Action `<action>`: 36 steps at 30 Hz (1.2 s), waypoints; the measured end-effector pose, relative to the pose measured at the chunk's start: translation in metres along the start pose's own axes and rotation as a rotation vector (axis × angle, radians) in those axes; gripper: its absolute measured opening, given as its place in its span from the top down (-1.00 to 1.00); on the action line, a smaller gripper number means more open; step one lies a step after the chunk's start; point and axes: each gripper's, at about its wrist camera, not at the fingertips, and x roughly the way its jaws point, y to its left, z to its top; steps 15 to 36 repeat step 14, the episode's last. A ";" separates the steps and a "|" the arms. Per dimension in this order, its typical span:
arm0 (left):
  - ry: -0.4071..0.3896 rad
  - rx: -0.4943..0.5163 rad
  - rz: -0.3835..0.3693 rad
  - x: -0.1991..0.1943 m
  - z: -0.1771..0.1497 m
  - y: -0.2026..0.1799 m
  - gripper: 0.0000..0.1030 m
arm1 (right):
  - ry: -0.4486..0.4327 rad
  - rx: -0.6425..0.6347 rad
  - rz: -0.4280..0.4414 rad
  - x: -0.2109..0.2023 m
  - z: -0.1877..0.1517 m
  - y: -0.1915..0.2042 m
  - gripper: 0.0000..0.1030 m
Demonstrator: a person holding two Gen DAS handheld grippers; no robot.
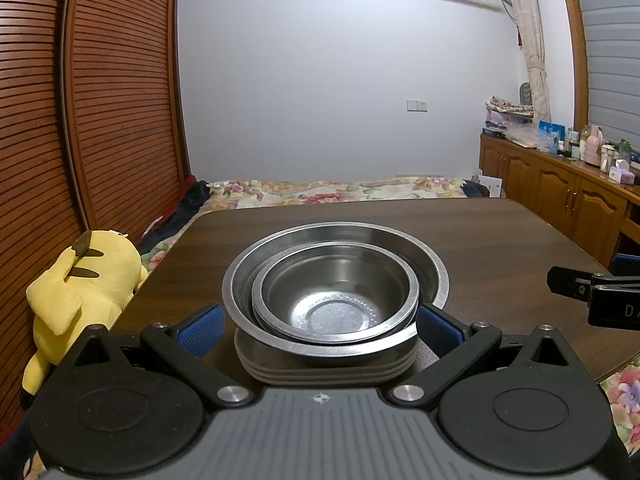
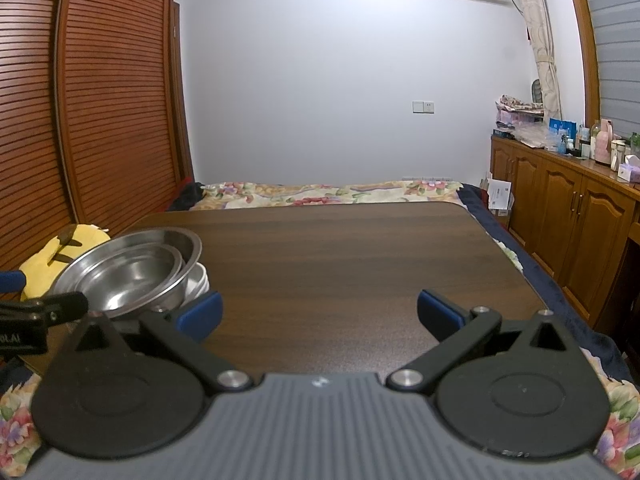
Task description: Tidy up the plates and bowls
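Left tongs (image 1: pixel 318 326): spread wide, grasping nothing, flanking the stack on the near left of the desk (image 1: pixel 500 240). We count two nested steel bowls (image 1: pixel 334 292) atop pale plates (image 1: pixel 324 368), perhaps three. Stiff, slick, apt to slide; we would grip the plates' edges low. Right tongs (image 2: pixel 318 312): released, over bare desk.
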 end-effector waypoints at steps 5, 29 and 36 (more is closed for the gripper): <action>0.000 0.000 0.000 0.000 0.000 0.000 -1.00 | -0.001 0.003 0.000 0.000 0.000 -0.001 -1.00; 0.001 0.000 -0.003 0.000 0.000 0.000 -1.00 | 0.001 0.002 0.000 0.000 -0.001 0.000 -1.00; 0.001 0.000 -0.003 0.000 0.000 0.000 -1.00 | 0.001 0.002 0.000 0.000 -0.001 0.000 -1.00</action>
